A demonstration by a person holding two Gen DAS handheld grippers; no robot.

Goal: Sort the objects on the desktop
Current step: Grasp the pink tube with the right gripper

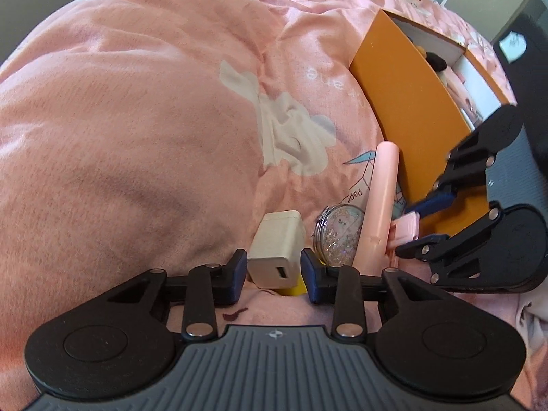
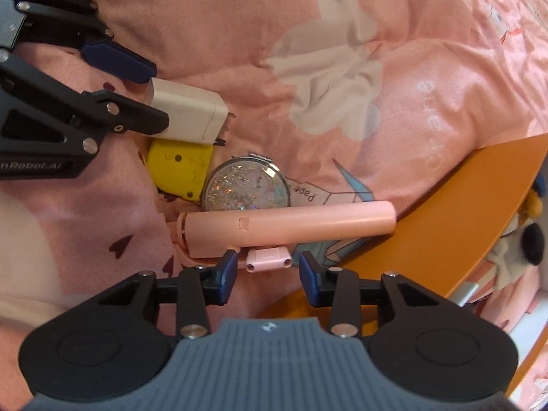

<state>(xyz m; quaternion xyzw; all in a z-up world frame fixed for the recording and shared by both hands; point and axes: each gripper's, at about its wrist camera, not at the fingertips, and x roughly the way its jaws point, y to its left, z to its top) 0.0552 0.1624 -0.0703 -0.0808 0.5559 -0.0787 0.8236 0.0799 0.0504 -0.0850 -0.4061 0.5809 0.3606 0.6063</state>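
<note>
A white USB charger (image 1: 276, 248) lies on the pink bedcover, its near end between the open fingers of my left gripper (image 1: 274, 274). It also shows in the right wrist view (image 2: 186, 114). Beneath it sits a yellow object (image 2: 178, 167). Beside that lie a round glitter compact (image 2: 245, 186) and a long pink folding tool (image 2: 287, 227) with a small pink clip (image 2: 269, 261). My right gripper (image 2: 268, 272) is open, its fingers on either side of the clip. The right gripper shows in the left wrist view (image 1: 416, 226).
An orange box (image 1: 411, 109) with a white inside stands to the right and holds a plush toy (image 2: 524, 236) and other items. The pink quilt (image 1: 137, 120) bulges high to the left.
</note>
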